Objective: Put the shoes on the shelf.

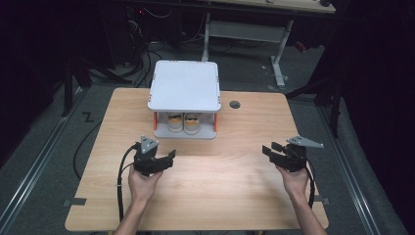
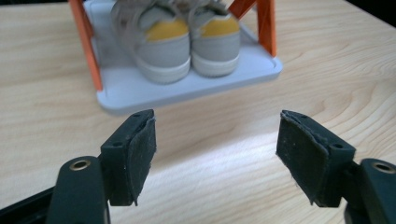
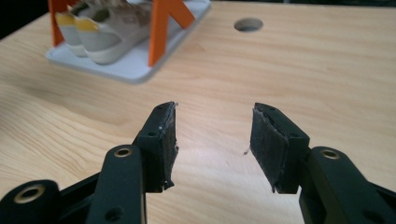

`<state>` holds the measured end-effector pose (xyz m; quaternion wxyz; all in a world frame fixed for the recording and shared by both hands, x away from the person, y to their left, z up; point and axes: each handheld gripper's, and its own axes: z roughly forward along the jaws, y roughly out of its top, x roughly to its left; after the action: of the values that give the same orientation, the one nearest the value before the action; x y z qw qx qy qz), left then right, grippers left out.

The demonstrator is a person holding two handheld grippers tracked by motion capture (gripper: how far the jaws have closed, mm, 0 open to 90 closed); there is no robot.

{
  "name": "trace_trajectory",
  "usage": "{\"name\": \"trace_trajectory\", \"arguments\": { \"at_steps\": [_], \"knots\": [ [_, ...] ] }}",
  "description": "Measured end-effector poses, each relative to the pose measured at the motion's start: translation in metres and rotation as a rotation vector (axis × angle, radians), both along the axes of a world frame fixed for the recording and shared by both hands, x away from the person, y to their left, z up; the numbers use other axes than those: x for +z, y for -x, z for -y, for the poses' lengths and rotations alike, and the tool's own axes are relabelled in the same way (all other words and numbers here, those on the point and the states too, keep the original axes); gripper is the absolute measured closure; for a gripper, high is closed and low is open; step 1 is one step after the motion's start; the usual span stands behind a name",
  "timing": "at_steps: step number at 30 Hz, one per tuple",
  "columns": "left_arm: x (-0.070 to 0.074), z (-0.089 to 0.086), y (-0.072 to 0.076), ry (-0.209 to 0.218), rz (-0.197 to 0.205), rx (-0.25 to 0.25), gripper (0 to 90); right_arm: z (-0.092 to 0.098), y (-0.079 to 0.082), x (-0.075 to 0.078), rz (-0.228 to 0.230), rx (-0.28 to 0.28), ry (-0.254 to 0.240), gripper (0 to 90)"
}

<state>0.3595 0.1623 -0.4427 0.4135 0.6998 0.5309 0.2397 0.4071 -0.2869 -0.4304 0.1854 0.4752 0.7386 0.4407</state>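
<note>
Near edge: two hands, left gripper (image 1: 172, 155) and right gripper (image 1: 265, 150), jaws of both released, nothing between pads, held low over bare table (image 1: 220, 196), apparently readying a reach. Far centre: white two-tier rack (image 1: 184, 83) on orange posts. Lower shelf: pair of shoes (image 2: 187, 39), heels toward near side; yellow heel tabs clear from left gripper view, half hidden under top shelf from high view.
</note>
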Motion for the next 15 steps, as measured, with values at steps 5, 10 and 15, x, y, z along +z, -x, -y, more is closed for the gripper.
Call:
{"name": "trace_trajectory", "arguments": {
  "at_steps": [5, 10, 15],
  "knots": [
    [-0.016, -0.010, 0.002, -0.021, -0.045, 0.027, 28.6, 0.013, 0.003, -0.022, -0.043, -0.044, 0.045, 49.2],
    [-0.033, -0.014, 0.001, -0.064, -0.088, 0.050, 28.7, 0.018, 0.003, -0.038, -0.072, -0.067, 0.085, 48.5],
    [-0.046, -0.017, 0.000, -0.101, -0.112, 0.084, 29.2, 0.020, 0.002, -0.058, -0.113, -0.098, 0.156, 47.6]
  ]
}}
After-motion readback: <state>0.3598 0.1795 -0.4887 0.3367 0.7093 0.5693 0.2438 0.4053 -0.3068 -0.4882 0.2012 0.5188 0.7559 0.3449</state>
